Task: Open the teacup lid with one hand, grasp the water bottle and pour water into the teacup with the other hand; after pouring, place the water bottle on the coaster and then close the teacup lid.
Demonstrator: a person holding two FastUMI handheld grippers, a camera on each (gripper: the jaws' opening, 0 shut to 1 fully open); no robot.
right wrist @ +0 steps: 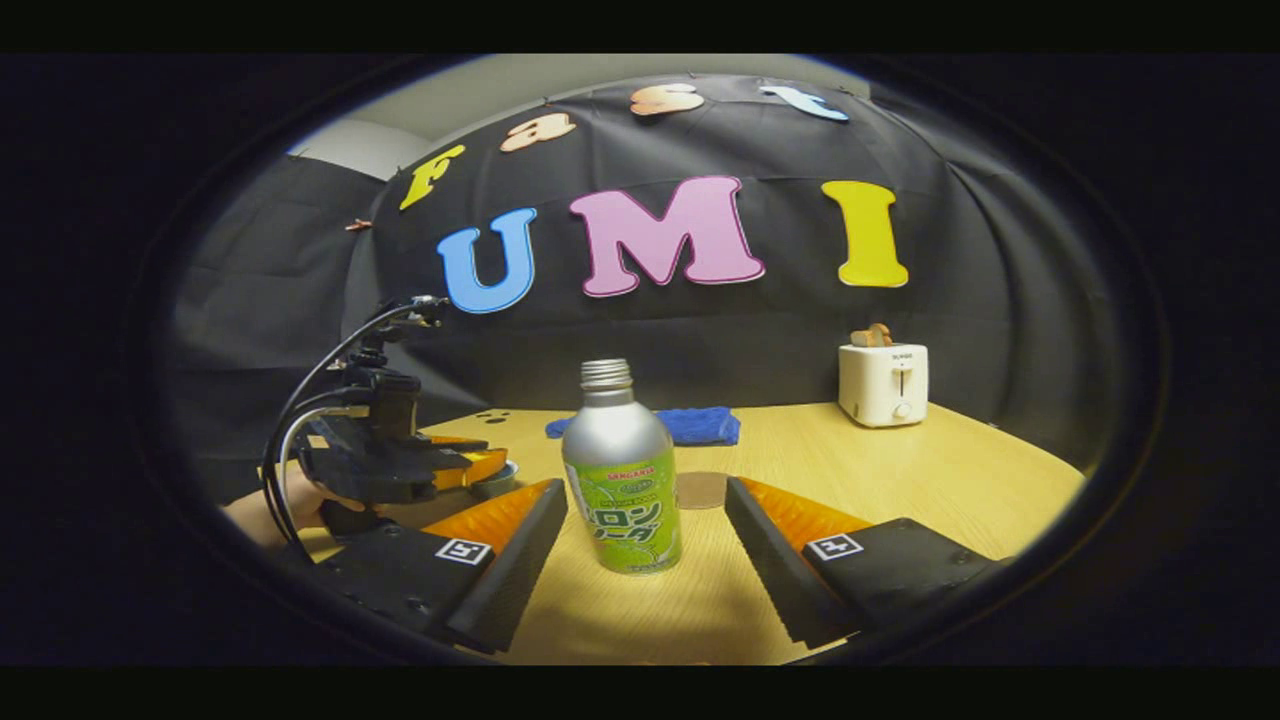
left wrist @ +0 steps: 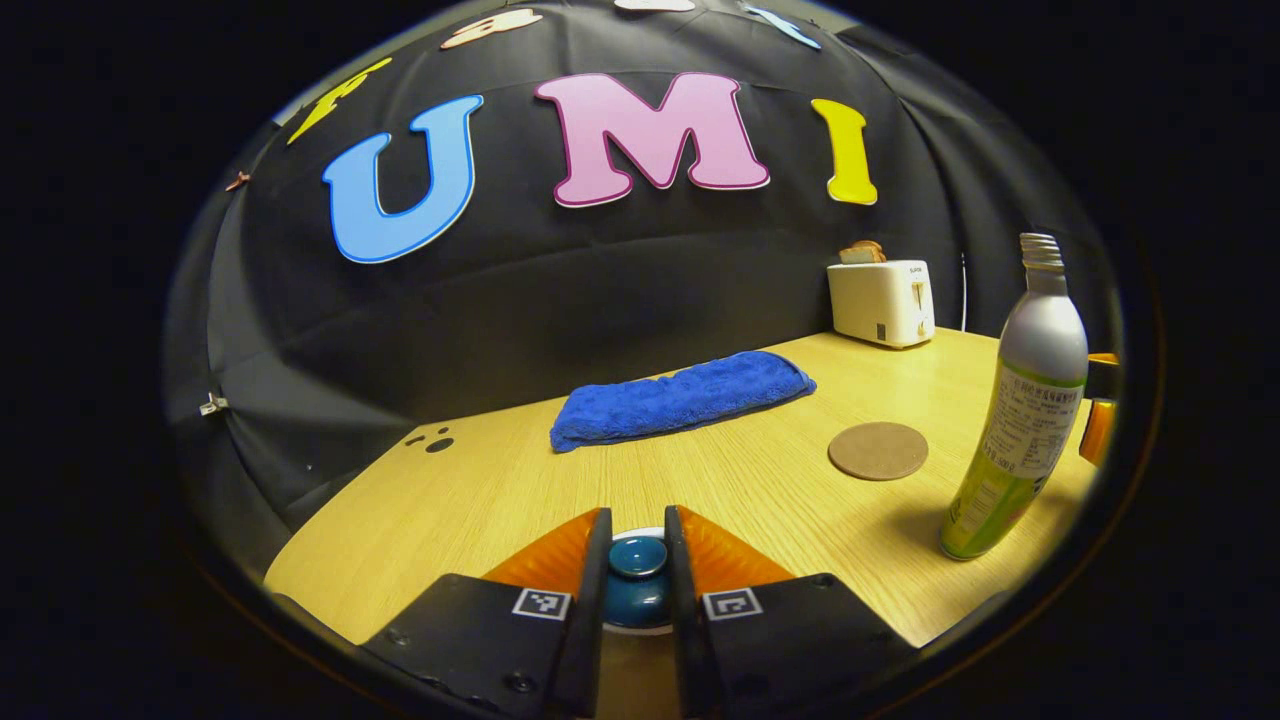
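My left gripper (left wrist: pixel 637 514) is shut on the round blue knob of the teacup lid (left wrist: pixel 637 560), one finger pressing on each side. A white rim of the teacup (left wrist: pixel 640 628) peeks out under the lid. The silver and green water bottle (right wrist: pixel 622 470), uncapped, stands upright on the table between the fingers of my right gripper (right wrist: pixel 645 487). That gripper is open wide and touches nothing. The bottle (left wrist: pixel 1020 420) also stands at the right in the left gripper view. The round brown coaster (left wrist: pixel 878 450) lies flat beside it and is partly hidden behind the bottle as the coaster (right wrist: pixel 700 490).
A folded blue towel (left wrist: pixel 680 400) lies at the back of the wooden table (left wrist: pixel 500 500). A white toaster (left wrist: pixel 882 300) with toast stands at the back right. A hand (right wrist: pixel 265 512) holds the left gripper (right wrist: pixel 400 460) with its cables at the left.
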